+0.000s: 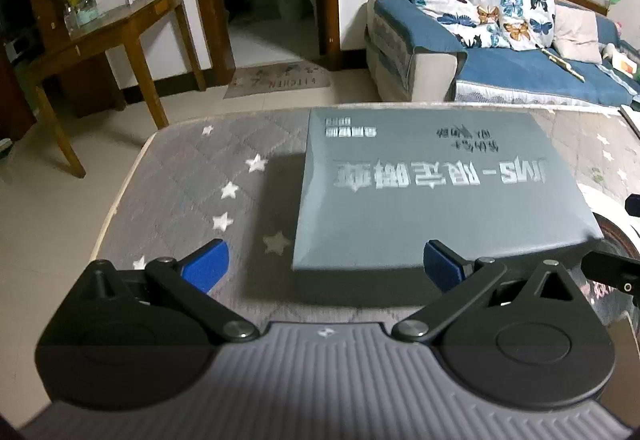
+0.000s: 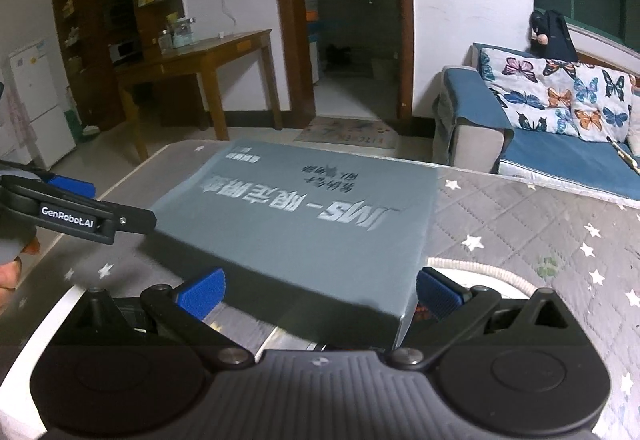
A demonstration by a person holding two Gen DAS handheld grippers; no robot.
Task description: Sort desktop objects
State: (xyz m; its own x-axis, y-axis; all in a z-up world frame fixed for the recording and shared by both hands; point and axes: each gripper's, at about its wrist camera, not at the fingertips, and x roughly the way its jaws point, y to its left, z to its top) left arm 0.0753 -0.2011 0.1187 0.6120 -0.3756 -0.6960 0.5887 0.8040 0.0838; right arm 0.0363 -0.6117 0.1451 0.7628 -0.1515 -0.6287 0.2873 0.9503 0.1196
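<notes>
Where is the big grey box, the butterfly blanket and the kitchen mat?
grey box (image 1: 432,196), left wrist view, middle of its printed lid.
butterfly blanket (image 1: 486,10), left wrist view, its middle.
kitchen mat (image 1: 280,80), left wrist view, its lettered middle.

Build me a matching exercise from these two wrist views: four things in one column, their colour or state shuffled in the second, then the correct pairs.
1. box
2. left gripper
3. sofa
4. side table

A. brown wood, jars on top
B. open, blue pads
C. grey, flat on the star-patterned cloth
D. blue seat, butterfly-print cover

Pairs: 1-C, 2-B, 3-D, 4-A
</notes>
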